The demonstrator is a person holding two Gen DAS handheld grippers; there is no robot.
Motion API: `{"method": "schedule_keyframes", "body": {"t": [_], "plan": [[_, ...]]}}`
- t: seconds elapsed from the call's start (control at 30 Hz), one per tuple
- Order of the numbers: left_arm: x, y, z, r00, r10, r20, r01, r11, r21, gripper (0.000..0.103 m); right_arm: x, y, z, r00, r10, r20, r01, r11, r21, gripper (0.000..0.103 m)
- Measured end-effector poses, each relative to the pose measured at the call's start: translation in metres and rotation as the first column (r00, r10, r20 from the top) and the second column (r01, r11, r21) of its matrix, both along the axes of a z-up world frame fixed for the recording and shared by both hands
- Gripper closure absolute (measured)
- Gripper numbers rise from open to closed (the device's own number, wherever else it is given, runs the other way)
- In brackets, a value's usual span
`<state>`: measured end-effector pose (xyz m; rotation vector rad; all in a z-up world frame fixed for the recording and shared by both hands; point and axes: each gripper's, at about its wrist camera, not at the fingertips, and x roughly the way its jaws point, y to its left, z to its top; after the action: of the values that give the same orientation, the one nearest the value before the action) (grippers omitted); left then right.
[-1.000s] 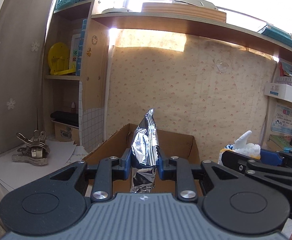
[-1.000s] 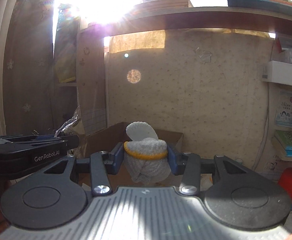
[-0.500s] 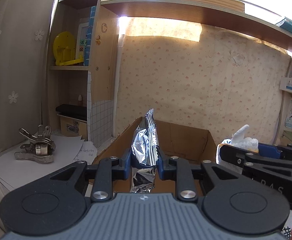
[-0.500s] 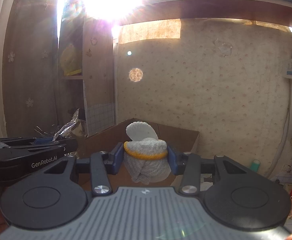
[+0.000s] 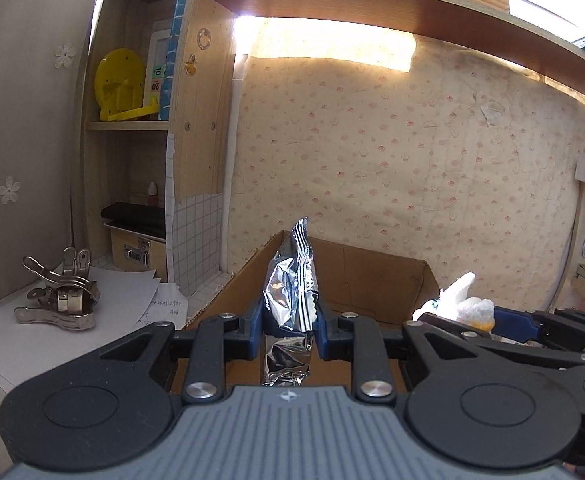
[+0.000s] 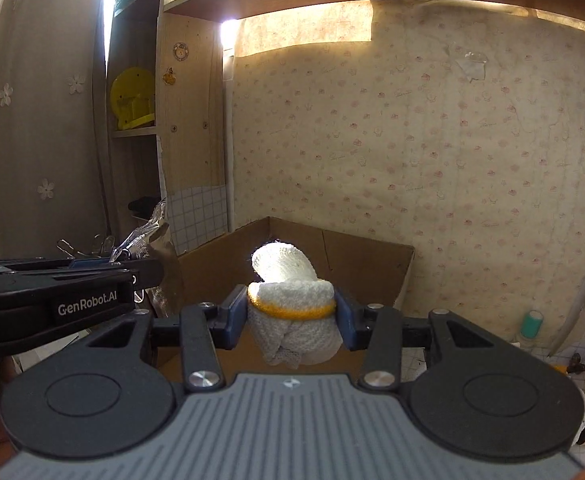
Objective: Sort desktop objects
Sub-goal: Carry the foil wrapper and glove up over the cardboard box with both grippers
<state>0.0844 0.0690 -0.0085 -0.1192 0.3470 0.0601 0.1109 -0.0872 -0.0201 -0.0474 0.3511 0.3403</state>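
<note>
The left gripper [image 5: 289, 330], black-armed with blue pads, points slightly downward, its jaws clamped on a crinkled silver foil packet [image 5: 290, 300]. Just beside it, the matching right gripper [image 6: 291, 320] pinches a rolled white knitted glove with a yellow cuff band [image 6: 292, 316].

The desk [image 5: 212, 292] carries a cardboard box [image 5: 372, 276], white papers [image 5: 124, 292] and metal clips [image 5: 58, 300].

Crinkled glossy foil packet [image 5: 290, 280], knitted cloth roll [image 6: 292, 316], matt cardboard box [image 5: 376, 276].
</note>
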Motion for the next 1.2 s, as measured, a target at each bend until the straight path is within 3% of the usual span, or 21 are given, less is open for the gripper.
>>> {"method": "schedule_keyframes", "body": {"t": [1.2], "plan": [[0.02,0.01,-0.011,0.999,0.008,-0.049,-0.008,1.0,0.017,0.076,0.022,0.016,0.002,0.999,-0.017,-0.039,0.015,0.999,-0.04,0.057]]}}
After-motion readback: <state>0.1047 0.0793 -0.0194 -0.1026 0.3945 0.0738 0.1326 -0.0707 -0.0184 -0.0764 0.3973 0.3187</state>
